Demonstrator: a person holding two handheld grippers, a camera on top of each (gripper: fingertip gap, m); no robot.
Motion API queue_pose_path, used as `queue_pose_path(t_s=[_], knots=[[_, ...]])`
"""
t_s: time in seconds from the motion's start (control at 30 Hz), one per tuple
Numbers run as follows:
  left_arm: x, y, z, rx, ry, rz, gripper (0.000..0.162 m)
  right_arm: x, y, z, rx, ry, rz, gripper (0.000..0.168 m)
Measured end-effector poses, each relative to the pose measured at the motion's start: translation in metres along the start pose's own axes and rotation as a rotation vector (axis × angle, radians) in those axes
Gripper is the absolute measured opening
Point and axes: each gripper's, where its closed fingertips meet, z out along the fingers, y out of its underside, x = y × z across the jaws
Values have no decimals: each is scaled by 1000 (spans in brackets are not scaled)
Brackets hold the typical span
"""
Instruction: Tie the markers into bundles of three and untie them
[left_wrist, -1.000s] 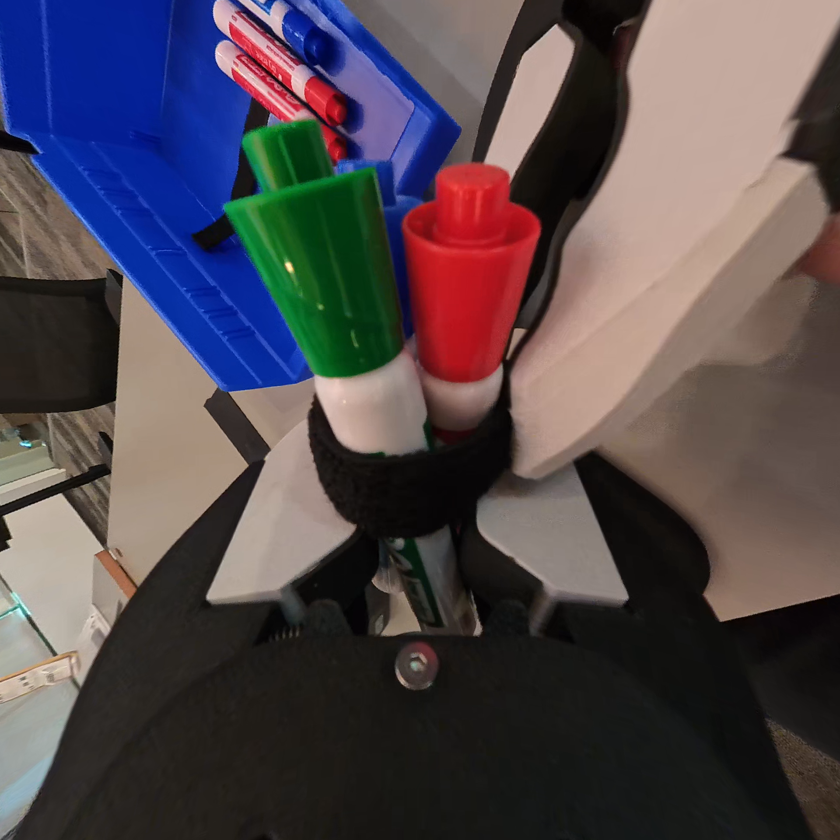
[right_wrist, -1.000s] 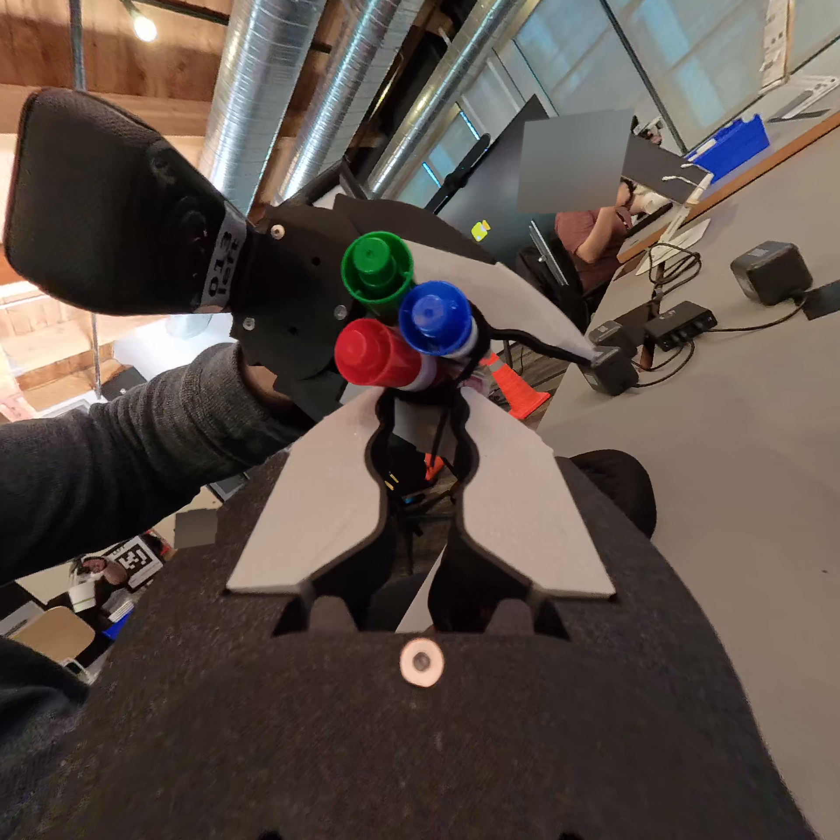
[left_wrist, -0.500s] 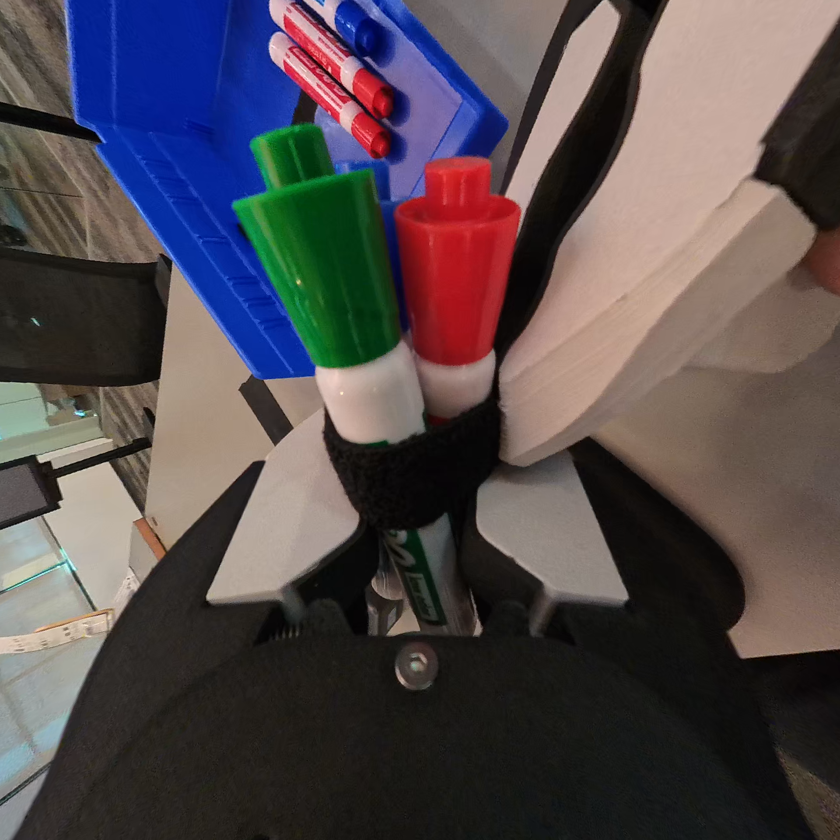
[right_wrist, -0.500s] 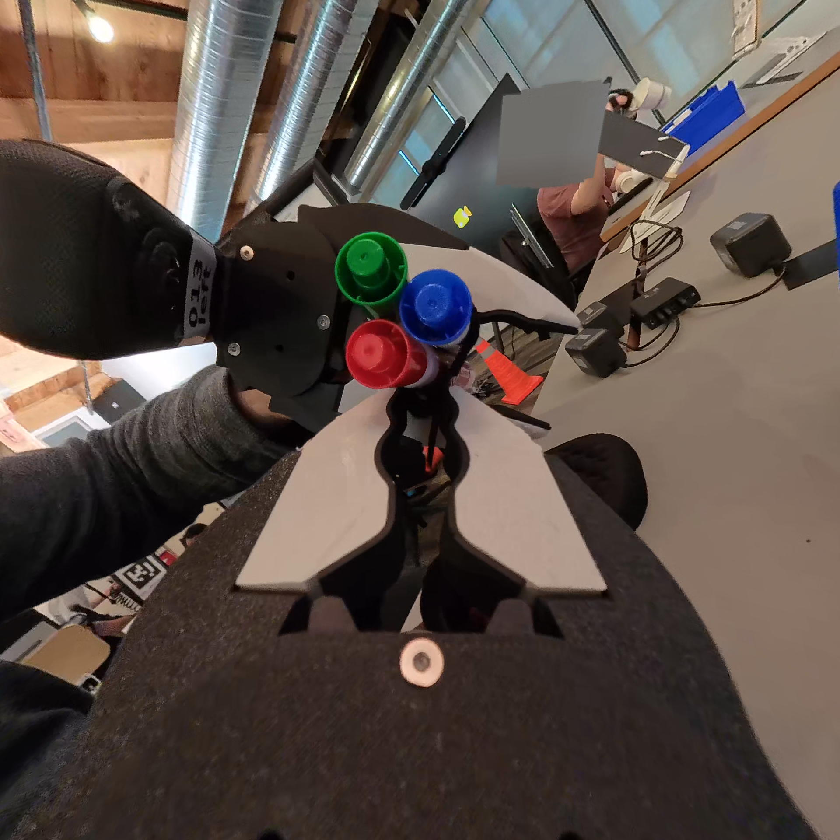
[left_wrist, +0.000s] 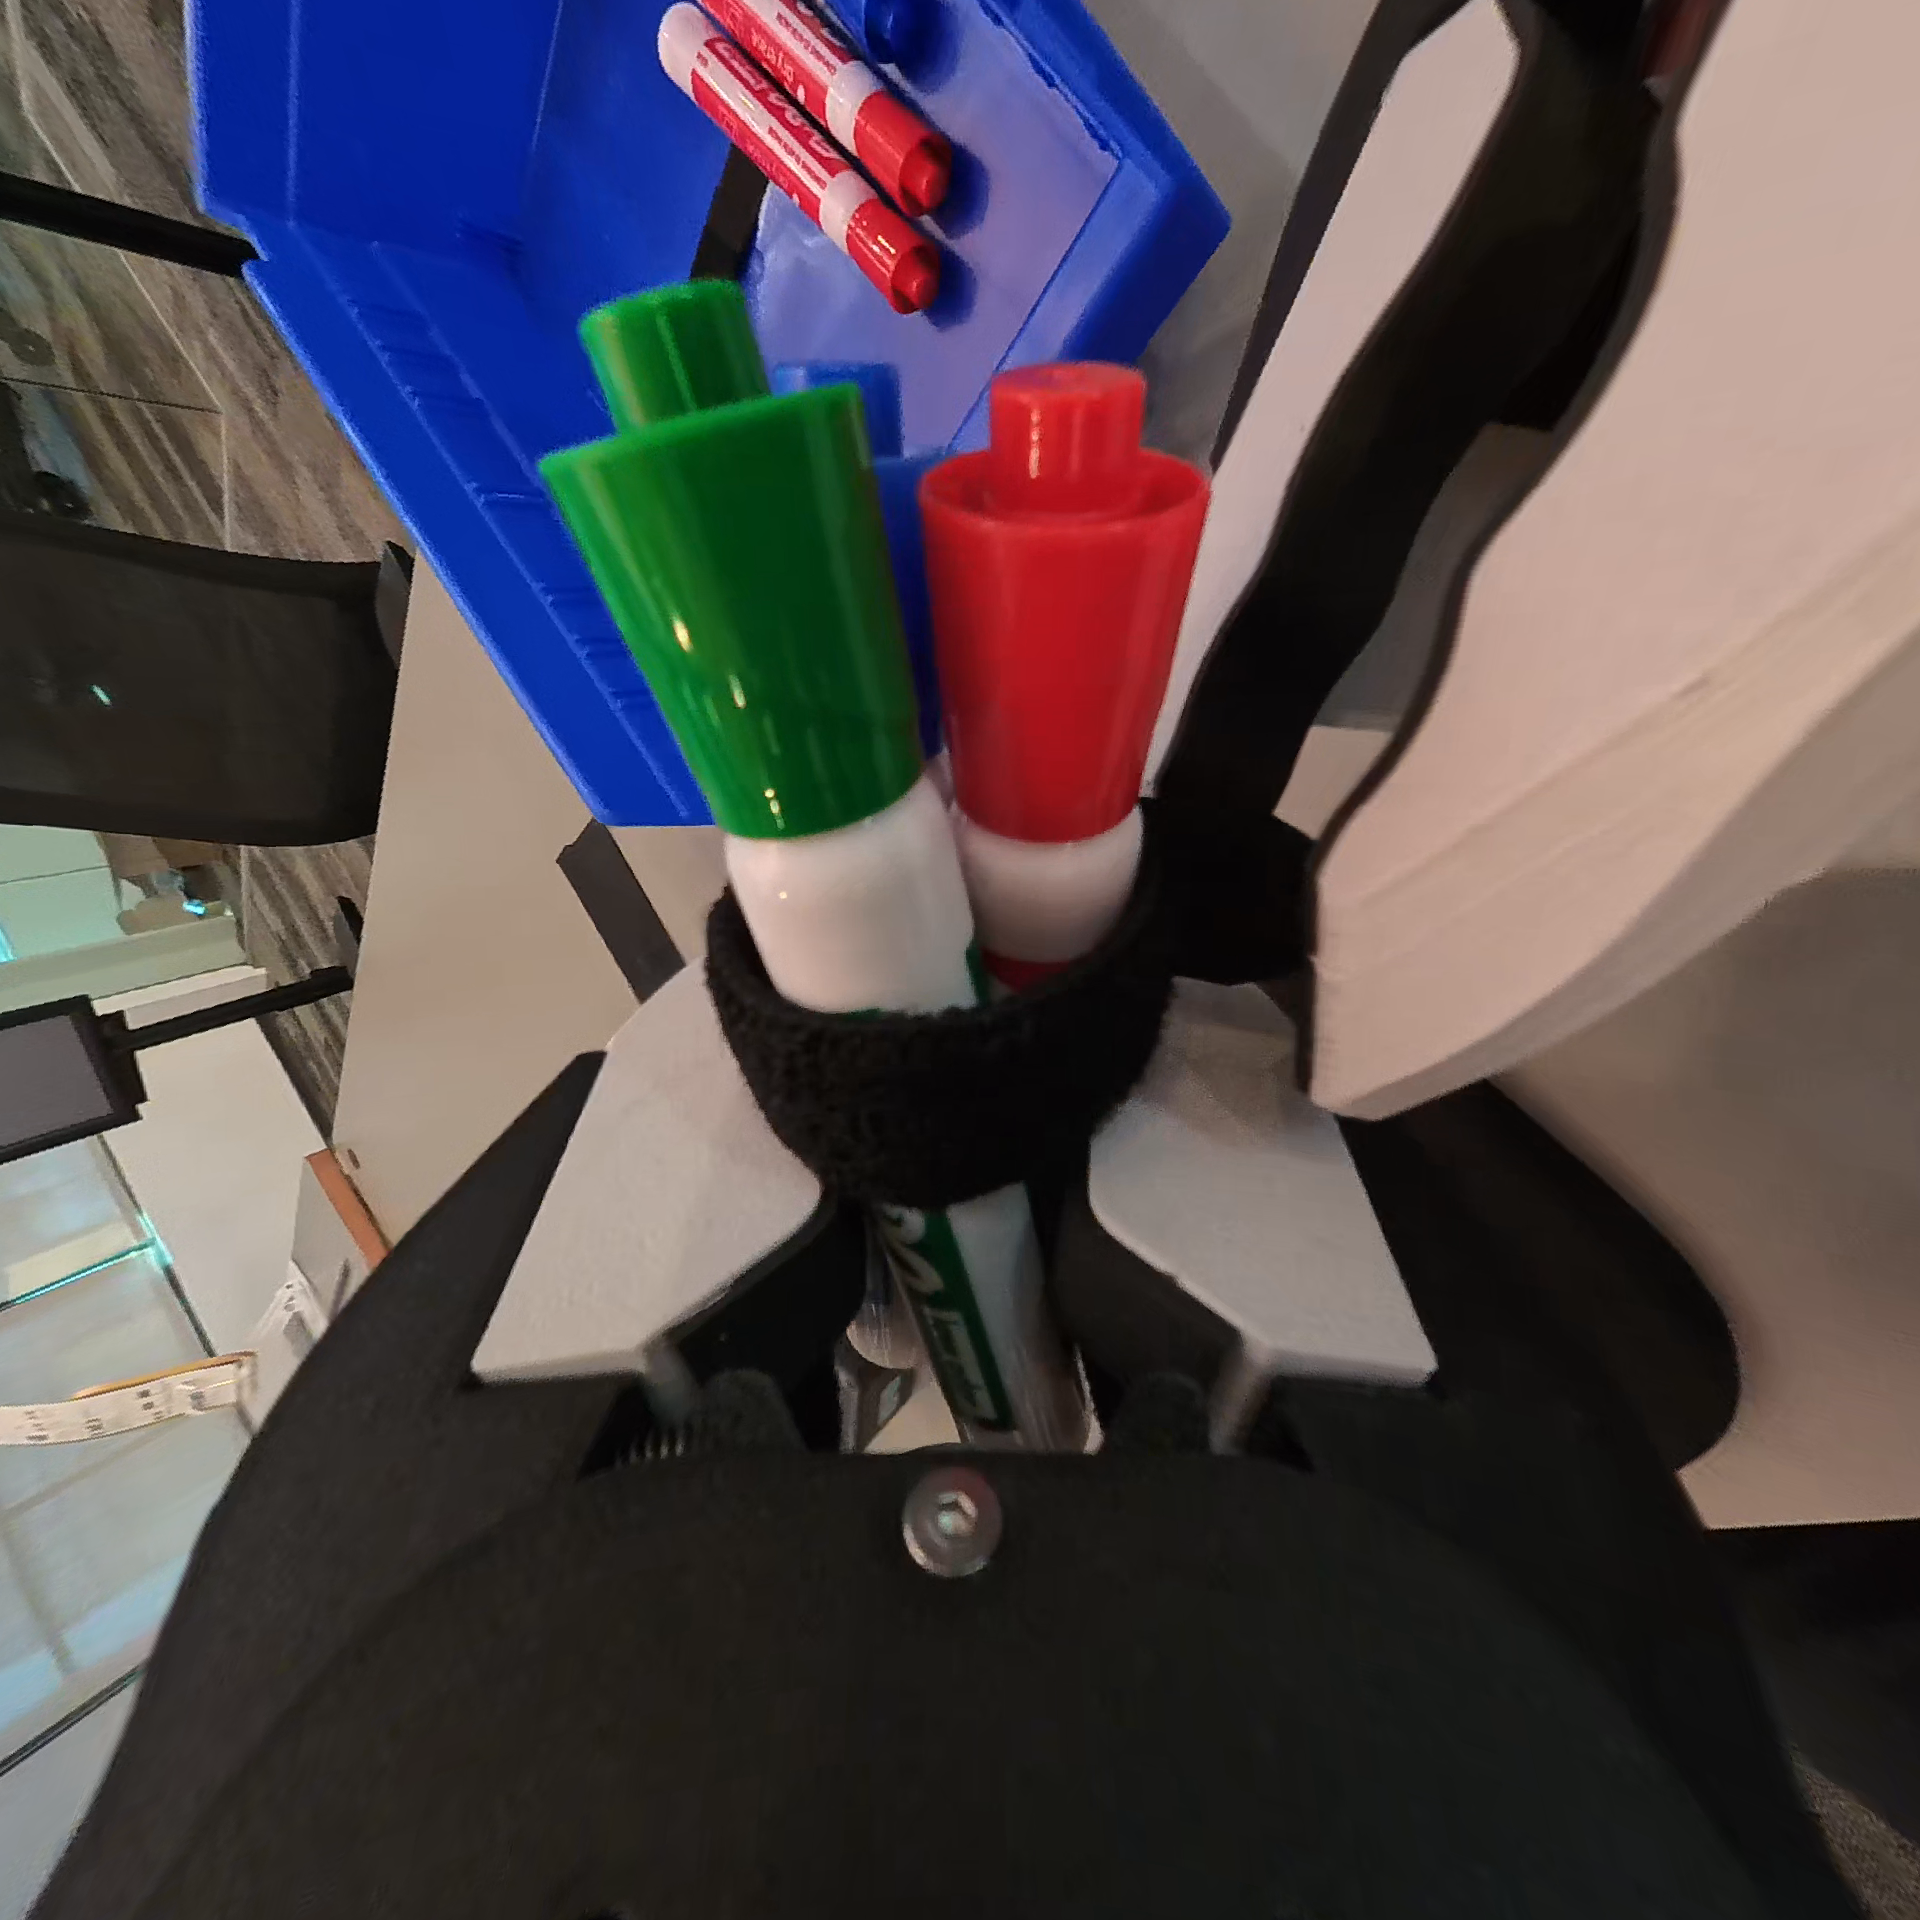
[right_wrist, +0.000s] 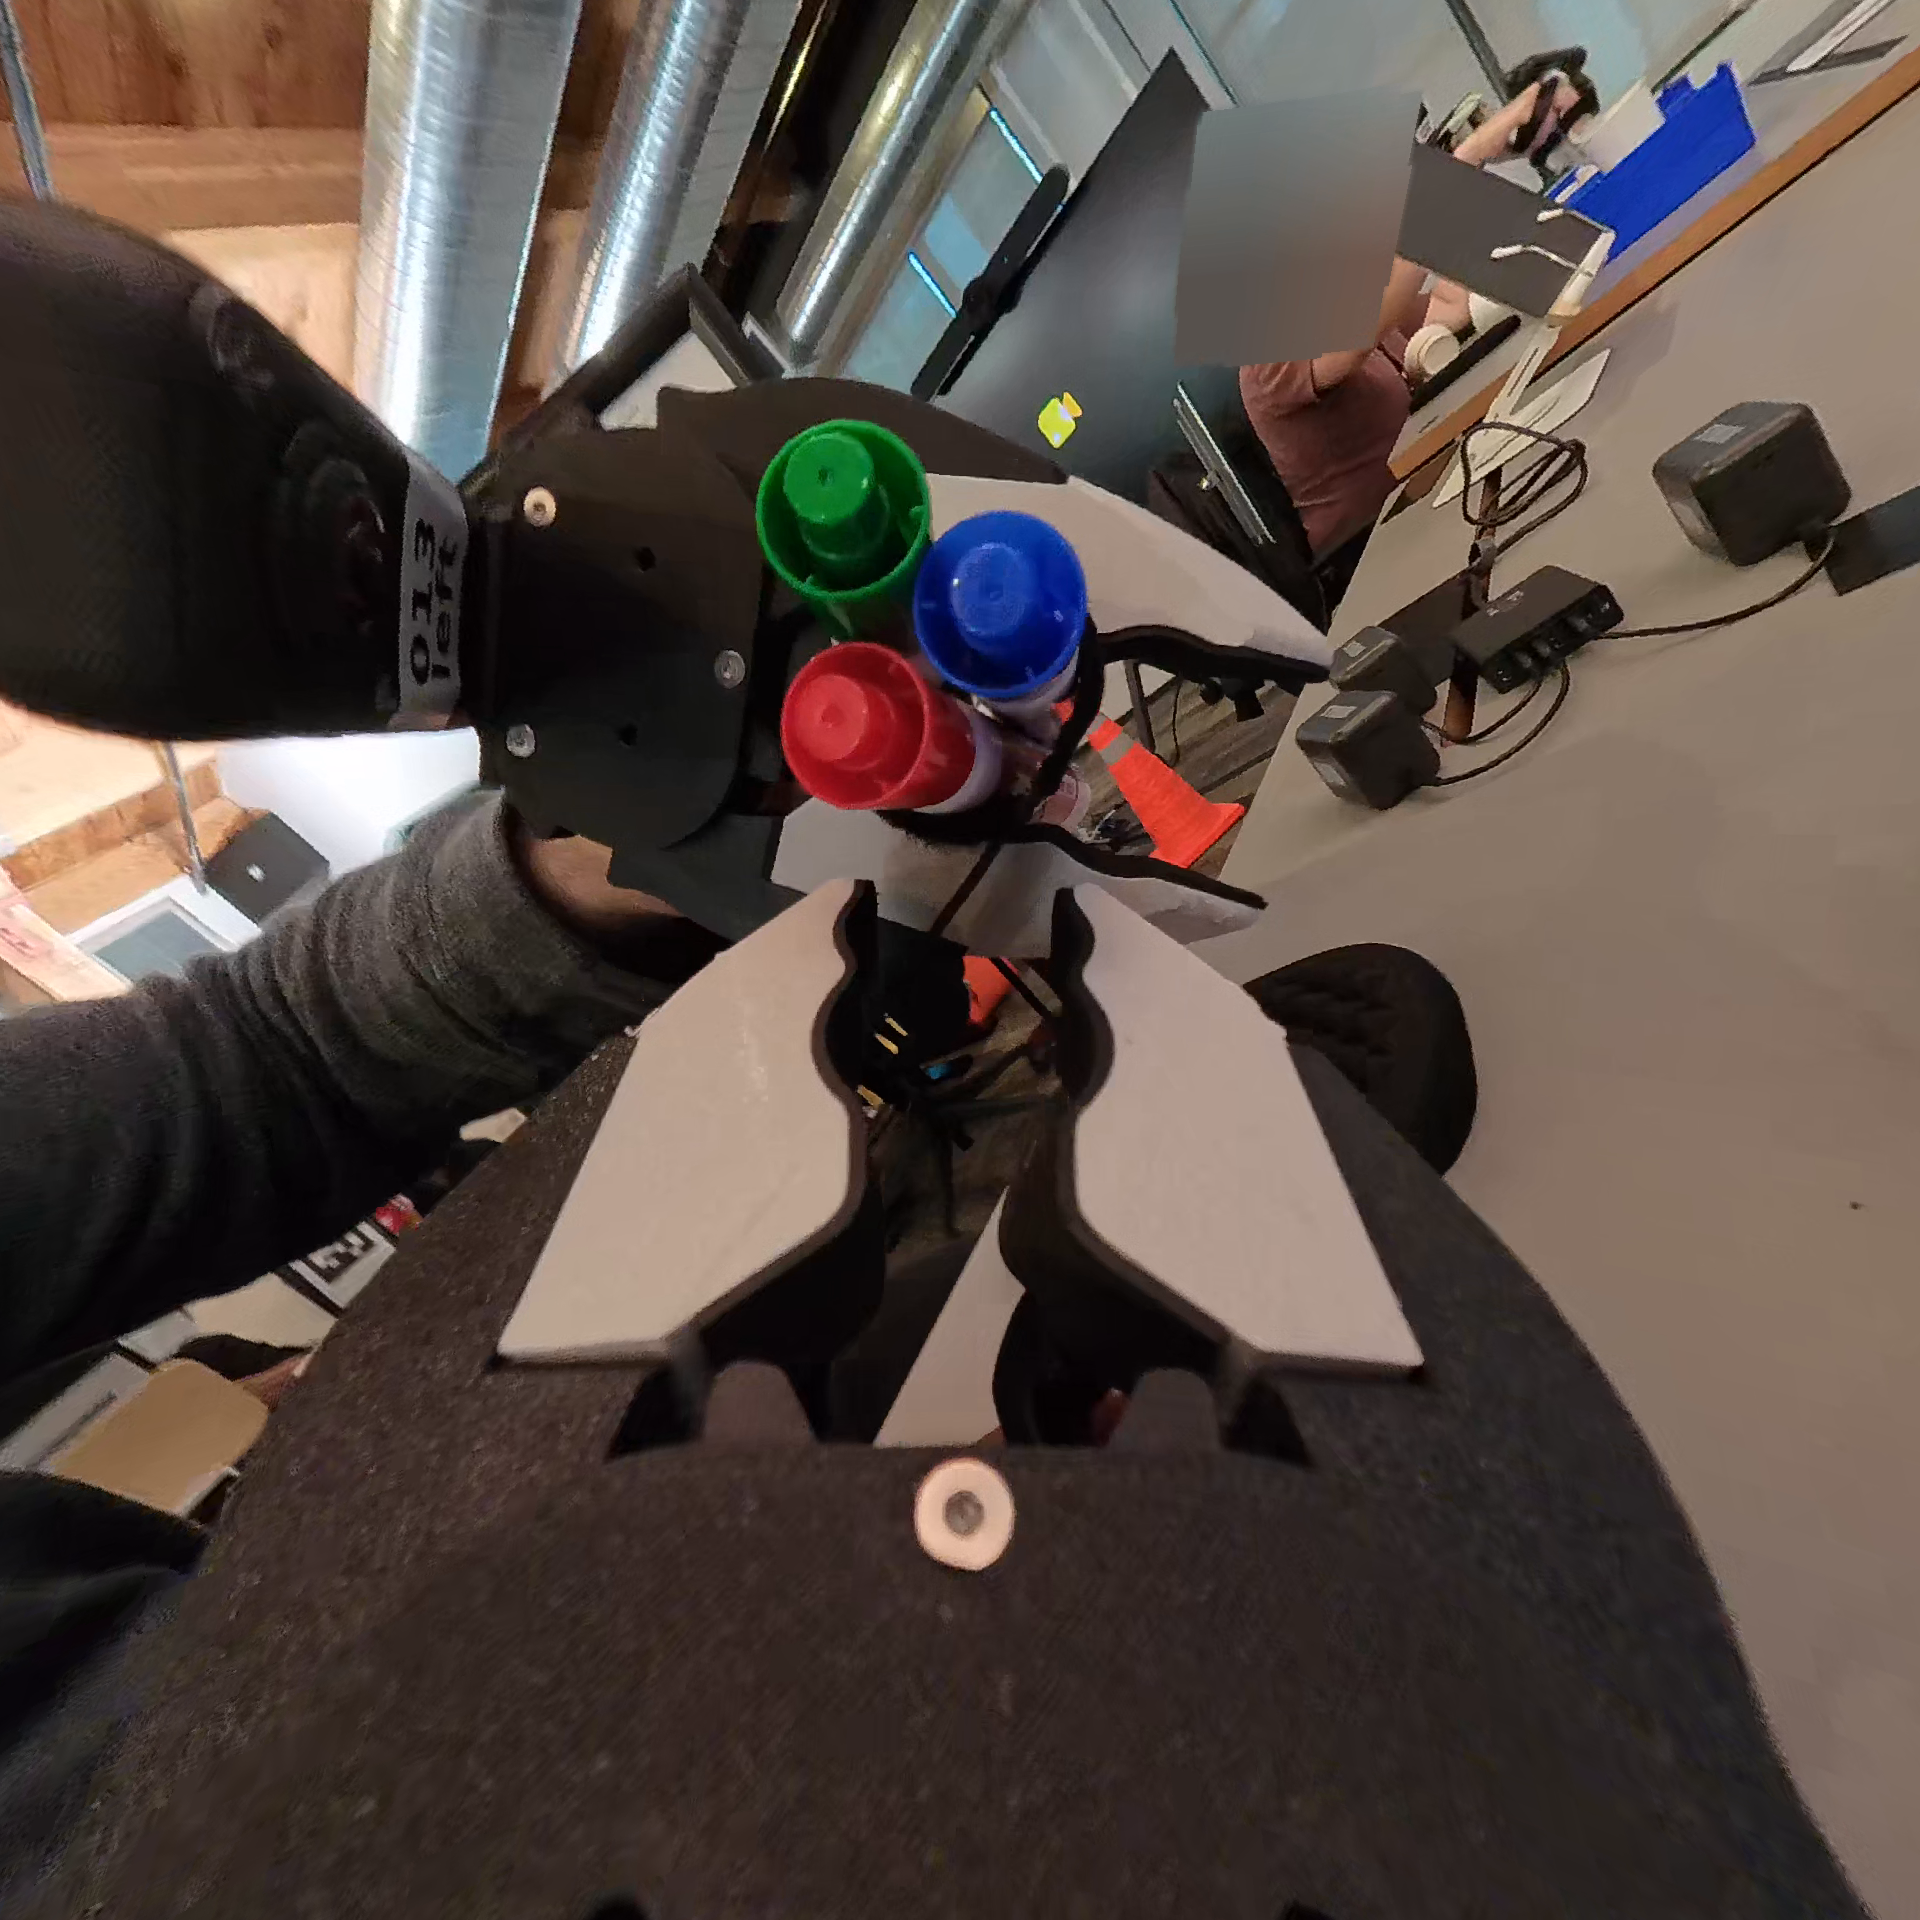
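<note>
While the left gripper (left_wrist: 935, 1081) clamps the bundle, three markers stand between its jaws, held at mid-barrel: green (left_wrist: 727, 623) at left, blue (left_wrist: 894, 488) behind, red (left_wrist: 1049, 644) at right. A black strap (left_wrist: 935, 1091) rings the barrels just below the caps, its free end (left_wrist: 1226, 904) running right toward the right gripper's pale fingers (left_wrist: 1558, 831). Behind the caps, a blue bin (left_wrist: 436, 312) holds two loose red markers (left_wrist: 831, 156) and the tip of a blue one at the frame edge.

Seen from the right wrist, the same three caps point at the camera, green (right_wrist: 842, 520), blue (right_wrist: 997, 603) and red (right_wrist: 873, 727), the bundle held in the air above a grey table (right_wrist: 1610, 987). The right gripper (right_wrist: 961, 914) has its jaws drawn narrow, and a thin black strip (right_wrist: 987, 862) runs in between its tips; whether it is actually pinched cannot be told.

By judgement, the markers are light, stiff and smooth, so they may slide lengthwise past one another if the clamp loosens; mid-barrel is the sound hold. The strap looks soft, limp and fuzzy, likely hook-and-loop, best taken at its free end.

Count: three bundled markers, one strap, two grippers, one nearby bin.
</note>
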Motion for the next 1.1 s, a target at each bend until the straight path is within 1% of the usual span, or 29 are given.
queue_pose_path(t_s=[0.03, 0.1, 0.13, 0.2, 0.23, 0.3, 0.33, 0.37, 0.4, 0.47, 0.53, 0.57, 0.67, 0.77, 0.83, 0.97, 1.1], knots=[[1, -1, -1, 12, 16, -12, 41, -3, 1, 0, -9, -14, -39, 31], [5, 0, -3, 12, 69, -17, 42, -9, 3, -1, -49, -29, -176, 33], [4, 0, -5, 15, 78, -27, 42, -10, 3, -3, -69, -20, -256, 38], [6, -1, -11, 30, 150, -67, 41, -5, 0, -7, -107, 31, -433, 51], [6, 0, -14, 28, 174, -73, 41, 2, -2, -10, -133, 94, -547, 57], [14, 0, -19, 25, 267, -82, 41, 8, -12, -15, -146, 181, -723, 78], [15, -1, -21, 30, 282, -84, 41, 6, -19, -17, -139, 205, -802, 89], [20, -3, -23, 31, 323, -88, 41, 5, -23, -19, -150, 232, -898, 97], [26, -4, -24, 27, 366, -85, 42, 3, -25, -20, -174, 256, -986, 99], [33, -4, -24, 1, 395, -66, 41, -7, -28, -21, -184, 261, -1105, 96], [43, -4, -22, -22, 431, -45, 41, -6, -33, -23, -200, 328, -1223, 94], [46, -6, -22, -23, 445, -46, 41, -7, -32, -24, -206, 332, -1257, 92], [57, -9, -20, -43, 473, -21, 41, -5, -27, -24, -233, 332, -1302, 85], [63, -9, -17, -70, 489, 10, 41, -8, -20, -23, -269, 308, -1347, 72], [65, -9, -16, -76, 497, 13, 41, -8, -18, -23, -282, 297, -1342, 65], [63, -5, -14, -113, 475, 51, 41, -5, -13, -24, -307, 262, -1282, 59], [61, 0, -8, -176, 431, 127, 42, -2, -4, -23, -340, 224, -1207, 50]])
